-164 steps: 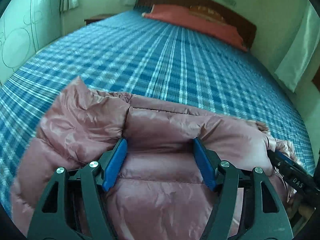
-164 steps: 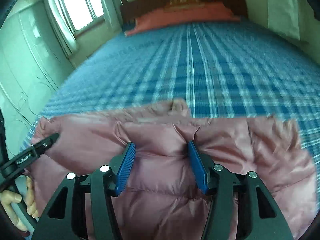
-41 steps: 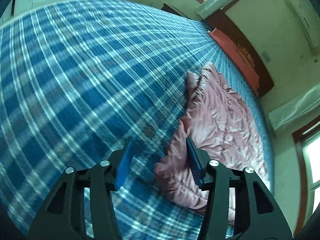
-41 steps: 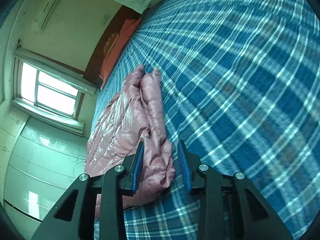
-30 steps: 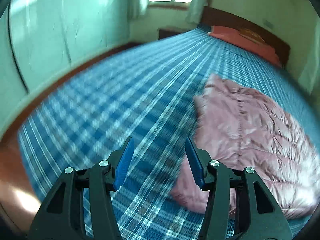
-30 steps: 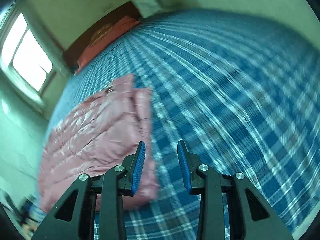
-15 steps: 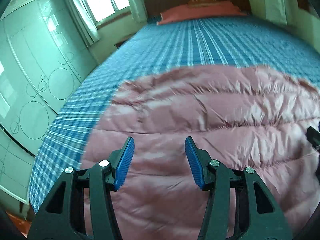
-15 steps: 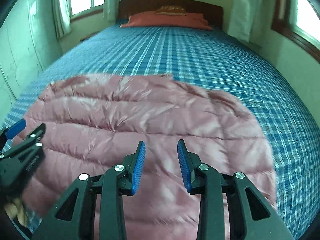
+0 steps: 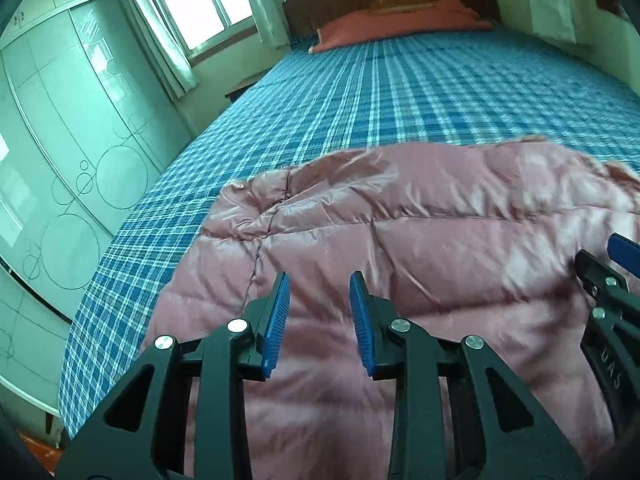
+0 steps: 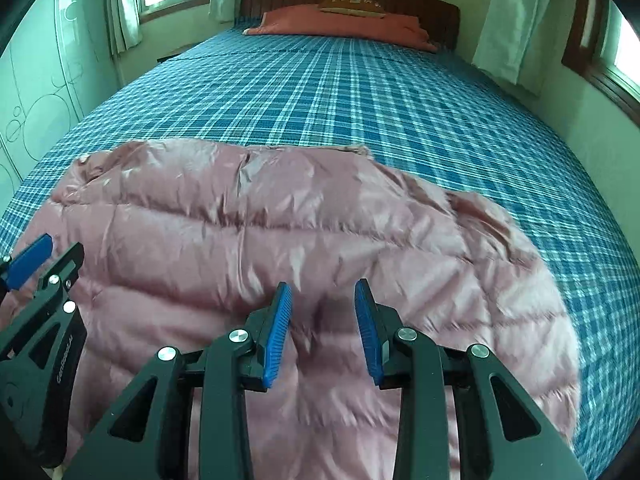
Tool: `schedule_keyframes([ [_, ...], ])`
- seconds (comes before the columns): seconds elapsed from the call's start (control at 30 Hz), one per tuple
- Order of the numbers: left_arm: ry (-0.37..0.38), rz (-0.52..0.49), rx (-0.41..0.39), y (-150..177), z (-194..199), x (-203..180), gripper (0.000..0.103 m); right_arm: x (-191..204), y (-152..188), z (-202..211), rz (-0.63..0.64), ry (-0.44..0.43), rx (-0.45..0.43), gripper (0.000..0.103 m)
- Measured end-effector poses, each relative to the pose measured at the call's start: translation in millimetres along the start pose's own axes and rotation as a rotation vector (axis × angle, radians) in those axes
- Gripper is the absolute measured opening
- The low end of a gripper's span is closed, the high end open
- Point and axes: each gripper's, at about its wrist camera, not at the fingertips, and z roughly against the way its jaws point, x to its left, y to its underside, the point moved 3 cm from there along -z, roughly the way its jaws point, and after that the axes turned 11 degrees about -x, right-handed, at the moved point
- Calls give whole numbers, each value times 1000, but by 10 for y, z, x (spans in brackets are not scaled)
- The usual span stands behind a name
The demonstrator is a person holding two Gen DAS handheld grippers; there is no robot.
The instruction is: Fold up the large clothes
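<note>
A shiny pink quilted puffer jacket (image 9: 420,216) (image 10: 248,220) lies folded flat on the near end of a blue plaid bed (image 9: 400,92). My left gripper (image 9: 318,282) hovers low over the jacket's left near part. Its jaws are closing, and only the jacket's surface shows below the gap, with the pads not pressing on it. My right gripper (image 10: 323,285) hangs over the jacket's right near part, open, above a dark crease in the fabric. Each gripper shows in the other's view: the right gripper (image 9: 604,254) at the right edge, the left gripper (image 10: 48,252) at the left edge.
Orange-red pillows (image 10: 340,24) and a dark wooden headboard (image 10: 420,0) stand at the far end of the bed. A pale green wardrobe (image 9: 60,140) runs along the left. Windows with curtains (image 9: 176,32) are at the back left and on the right (image 10: 508,20).
Both grippers have swung in from the jacket's left and right sides to its near part, now facing the headboard. The left jaws have narrowed. The jacket lies still.
</note>
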Motion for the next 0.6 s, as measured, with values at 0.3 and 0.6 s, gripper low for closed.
schedule_keyframes([
  [0.3,37,21,20,100,-13,42,28,27,113,38,21,-6,-7,34],
  [0.6,-31,-11,5,435,-141,-28,30,82,354,-99,62,29,-41,34],
])
